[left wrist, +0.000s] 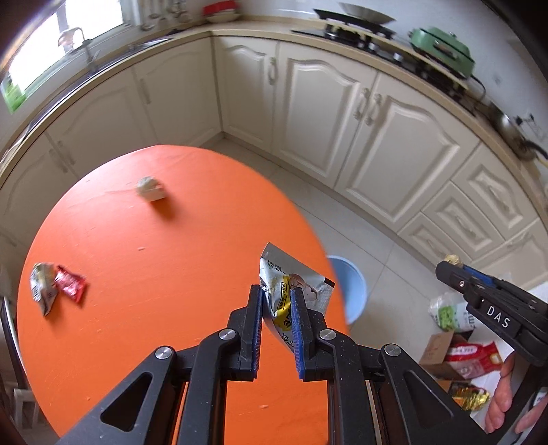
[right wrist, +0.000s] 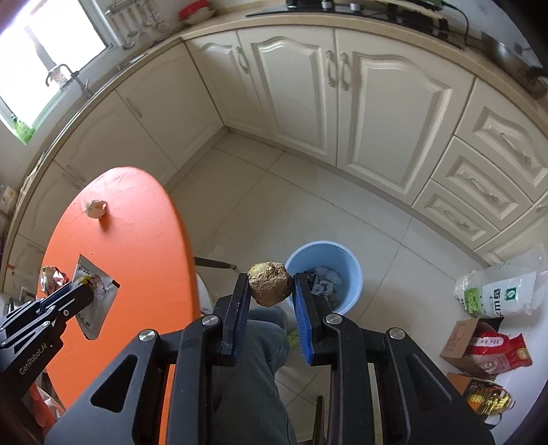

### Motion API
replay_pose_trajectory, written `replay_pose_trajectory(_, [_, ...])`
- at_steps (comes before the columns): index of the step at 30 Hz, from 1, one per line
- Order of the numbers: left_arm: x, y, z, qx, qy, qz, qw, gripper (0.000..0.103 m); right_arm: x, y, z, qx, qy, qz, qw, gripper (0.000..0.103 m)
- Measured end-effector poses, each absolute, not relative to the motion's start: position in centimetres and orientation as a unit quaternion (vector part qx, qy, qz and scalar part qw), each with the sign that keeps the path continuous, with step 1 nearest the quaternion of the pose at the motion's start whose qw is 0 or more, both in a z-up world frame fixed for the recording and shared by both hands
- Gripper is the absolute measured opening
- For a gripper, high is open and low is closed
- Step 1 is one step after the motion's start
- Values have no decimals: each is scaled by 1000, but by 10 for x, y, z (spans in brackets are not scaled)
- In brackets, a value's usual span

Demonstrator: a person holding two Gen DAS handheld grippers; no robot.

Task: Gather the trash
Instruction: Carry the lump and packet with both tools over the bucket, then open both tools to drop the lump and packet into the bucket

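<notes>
My left gripper (left wrist: 276, 291) is shut on a silver snack wrapper (left wrist: 291, 274) and holds it above the right edge of the orange table (left wrist: 154, 291); the gripper and wrapper also show in the right wrist view (right wrist: 99, 291). My right gripper (right wrist: 270, 279) is shut on a crumpled brown-gold ball (right wrist: 270, 283), held above the floor just left of the blue trash bin (right wrist: 323, 280). The bin (left wrist: 349, 287) holds some paper trash. On the table lie a crumpled paper wad (left wrist: 150, 188), a red wrapper (left wrist: 70, 284) and a silver wrapper (left wrist: 42, 285).
Cream kitchen cabinets (right wrist: 308, 102) curve around the tiled floor. Bags and a cardboard box (right wrist: 479, 342) sit on the floor at the right. My trouser leg (right wrist: 250, 359) is below the right gripper. A stove (left wrist: 359, 30) and green appliance (left wrist: 441, 48) are on the counter.
</notes>
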State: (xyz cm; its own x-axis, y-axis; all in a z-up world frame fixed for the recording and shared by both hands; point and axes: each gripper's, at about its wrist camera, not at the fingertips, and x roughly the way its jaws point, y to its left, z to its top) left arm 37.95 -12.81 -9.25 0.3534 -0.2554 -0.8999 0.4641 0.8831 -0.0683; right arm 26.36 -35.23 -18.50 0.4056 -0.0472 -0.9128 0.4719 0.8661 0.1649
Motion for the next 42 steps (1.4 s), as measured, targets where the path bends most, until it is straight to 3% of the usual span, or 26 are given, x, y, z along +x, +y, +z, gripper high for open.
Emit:
replay_pose_trajectory(19, [437,-333,-187,208,565,-281,747,12,218,-478,-238,270,543,-227,762,25])
replay_pose_trajectory(23, [454,-357,-207,205,586,-282,732,16,215,-492,-251,282,549,-234,751,25])
replay_pose_trajectory(25, [463,-368,-216,209,591,-270,731,23,215,-496,-255,283,552,-235,748,25])
replay_pose_trajectory(27, [470,-375,-222,211,591,-264,733,33,216,-498,-258,285,553,-235,747,25])
replay_pose_trajectory(42, [465,-351,-222,199,583,-226,755,34,253,-466,-258,276,549,-186,767,28])
